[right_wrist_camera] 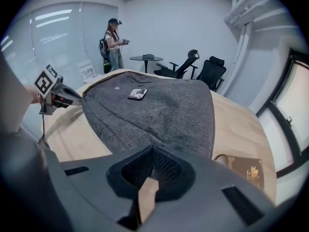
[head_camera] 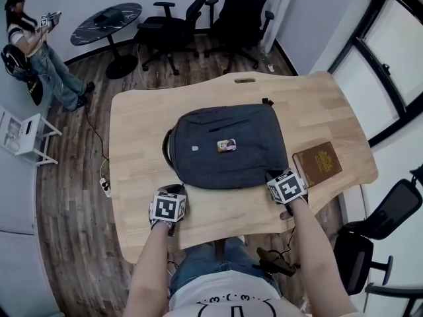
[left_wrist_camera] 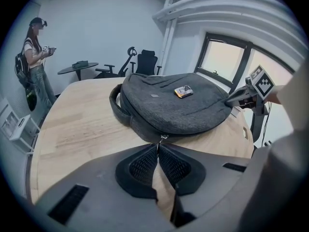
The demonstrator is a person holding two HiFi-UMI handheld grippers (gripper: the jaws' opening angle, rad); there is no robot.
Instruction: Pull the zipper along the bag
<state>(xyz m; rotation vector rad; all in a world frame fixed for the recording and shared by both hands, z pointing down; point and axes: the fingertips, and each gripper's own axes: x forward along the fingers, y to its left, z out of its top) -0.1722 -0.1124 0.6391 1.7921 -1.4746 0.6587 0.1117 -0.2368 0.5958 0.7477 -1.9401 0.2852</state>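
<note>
A dark grey backpack (head_camera: 228, 147) lies flat on the wooden table (head_camera: 139, 144), with a small patterned object (head_camera: 226, 145) on its top. At the bag's near left corner, my left gripper (head_camera: 175, 190) is shut. In the left gripper view its tips (left_wrist_camera: 158, 145) pinch the small metal zipper pull (left_wrist_camera: 164, 137) at the bag's (left_wrist_camera: 178, 105) rim. At the near right corner, my right gripper (head_camera: 275, 177) is also shut. In the right gripper view its tips (right_wrist_camera: 152, 150) close on the bag's (right_wrist_camera: 154, 110) grey edge.
A brown book (head_camera: 317, 164) lies on the table right of the bag, close to my right gripper. Beyond the table stand black office chairs (head_camera: 225, 18) and a round side table (head_camera: 106, 25). A person (head_camera: 36, 51) stands at the far left.
</note>
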